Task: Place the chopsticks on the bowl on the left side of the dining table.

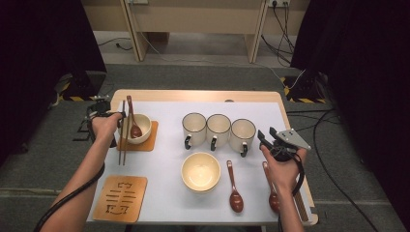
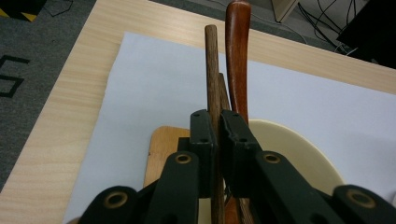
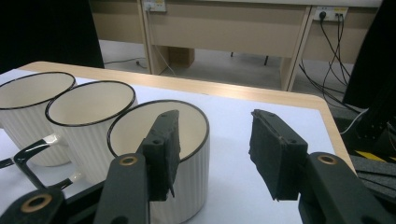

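At the surface's far left corner, the left tongs (image 2: 217,135) grip a pair of wooden chopsticks (image 1: 123,137) beside a place setting.
Left to right: the chopsticks are pinched between the clenched jaws, running lengthwise along the left edge of a wooden coaster (image 1: 150,140) that carries a cream bowl (image 1: 141,124) with a brown spoon (image 1: 132,118) standing in it, seemingly so they come to lie just beside the bowl. A second coaster (image 1: 121,198) waits bare at the near left corner. Mid-surface sit an empty bowl (image 1: 200,171), three mugs (image 1: 218,130) and two more spoons (image 1: 234,186). Near the right edge, the right tongs (image 3: 215,151) hang released, grasping nothing, well apart from the chopsticks.
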